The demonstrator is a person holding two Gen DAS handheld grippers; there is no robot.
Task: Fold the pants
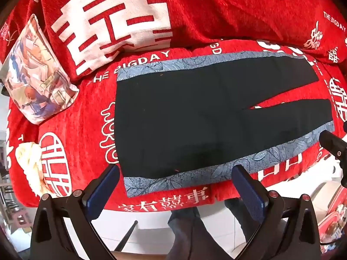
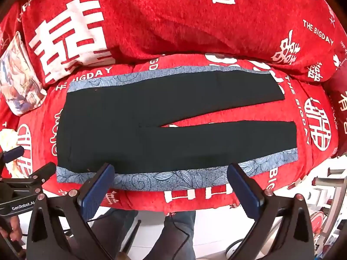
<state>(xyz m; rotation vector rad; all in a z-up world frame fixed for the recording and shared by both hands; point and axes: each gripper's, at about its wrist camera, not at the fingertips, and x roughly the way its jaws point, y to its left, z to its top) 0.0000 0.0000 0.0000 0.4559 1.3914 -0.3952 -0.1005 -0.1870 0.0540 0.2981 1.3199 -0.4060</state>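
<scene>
The black pants [image 2: 164, 127] lie flat at centre frame on a red bed cover [image 2: 216, 32], waist at left, legs spread to the right. A printed cushion [image 1: 36, 73] sits at upper left, clear of them, and a rumpled red quilt [image 1: 216, 10] crowds the upper edge. Both the left tongs [image 1: 175, 173] and right tongs [image 2: 171, 173] hang wide and empty above the near blue-trimmed edge. The bed's far corners are cut off.
</scene>
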